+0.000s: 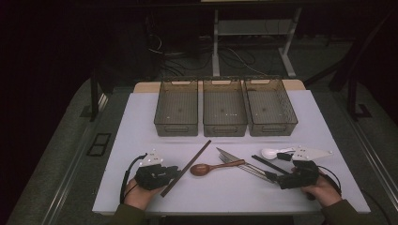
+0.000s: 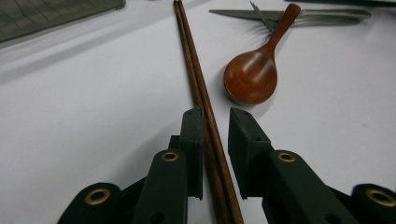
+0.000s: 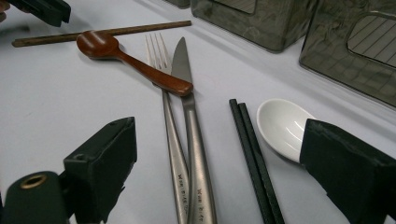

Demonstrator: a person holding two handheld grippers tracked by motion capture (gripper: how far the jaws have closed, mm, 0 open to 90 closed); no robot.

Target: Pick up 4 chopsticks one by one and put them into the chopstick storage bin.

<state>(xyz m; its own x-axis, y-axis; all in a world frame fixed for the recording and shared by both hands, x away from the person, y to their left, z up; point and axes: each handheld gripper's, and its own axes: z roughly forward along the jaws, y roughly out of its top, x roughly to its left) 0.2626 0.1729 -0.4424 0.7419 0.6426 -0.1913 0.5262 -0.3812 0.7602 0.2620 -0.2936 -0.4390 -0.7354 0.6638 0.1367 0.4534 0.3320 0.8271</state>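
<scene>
A pair of brown chopsticks (image 1: 187, 166) (image 2: 196, 70) lies slantwise on the white table (image 1: 141, 136). My left gripper (image 1: 175, 171) (image 2: 215, 116) straddles their near end. The sticks rest against one jaw, a gap shows at the other, and the jaws stand narrow but open. A wooden spoon (image 1: 206, 168) (image 2: 252, 74) (image 3: 100, 45) lies just to the right. My right gripper (image 1: 278, 167) (image 3: 219, 135) stands wide open low over a steel fork (image 3: 169, 121), a knife (image 3: 189, 107), black chopsticks (image 1: 268, 164) (image 3: 254, 154) and a white spoon (image 1: 271, 152) (image 3: 282, 123).
Three dark mesh baskets (image 1: 176, 129) (image 1: 224, 130) (image 1: 272, 129) stand side by side at the back of the table. Beyond the far edge are desk legs and cables on the floor. Bare table lies at the left and along the front edge.
</scene>
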